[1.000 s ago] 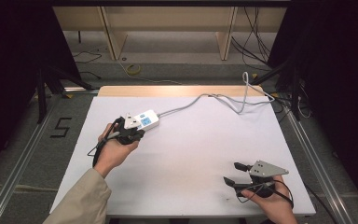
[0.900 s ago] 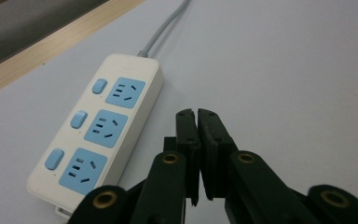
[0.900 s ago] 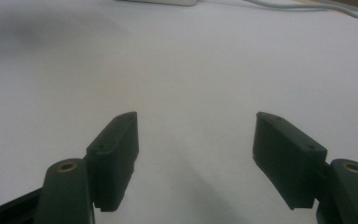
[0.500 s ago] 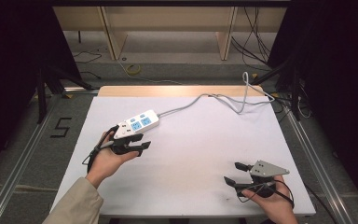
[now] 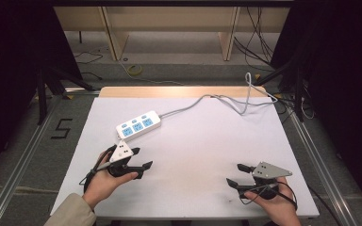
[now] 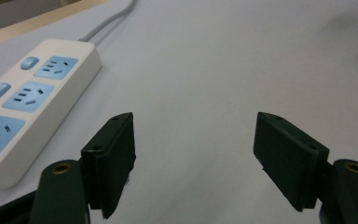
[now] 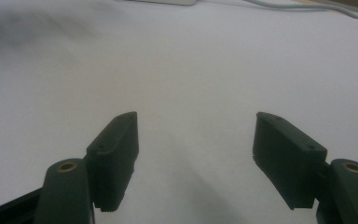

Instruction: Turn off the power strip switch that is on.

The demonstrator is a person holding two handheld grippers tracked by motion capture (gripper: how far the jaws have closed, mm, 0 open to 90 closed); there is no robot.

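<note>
A white power strip (image 5: 139, 126) with blue sockets lies at the table's left middle, and its grey cable (image 5: 207, 100) runs off to the far right edge. My left gripper (image 5: 141, 158) is held just near of the strip and apart from it. Its jaws have just been opening and now stand open with nothing between them. In the left gripper view the power strip (image 6: 32, 98) lies to the left of the open left gripper (image 6: 196, 154). My right gripper (image 5: 235, 174) rests open near the front right edge. In the right gripper view, bare white tabletop lies between the jaws of the right gripper (image 7: 196, 154).
The white tabletop (image 5: 202, 141) has a wooden strip (image 5: 179, 92) along its far edge. Loose cables (image 5: 259, 96) loop at the far right corner. A "5" (image 5: 61, 128) is marked on the floor to the left, beside metal rails.
My left gripper has drawn back from the power strip toward the table's front and its jaws have gone from shut to open. The right gripper has stayed in place.
</note>
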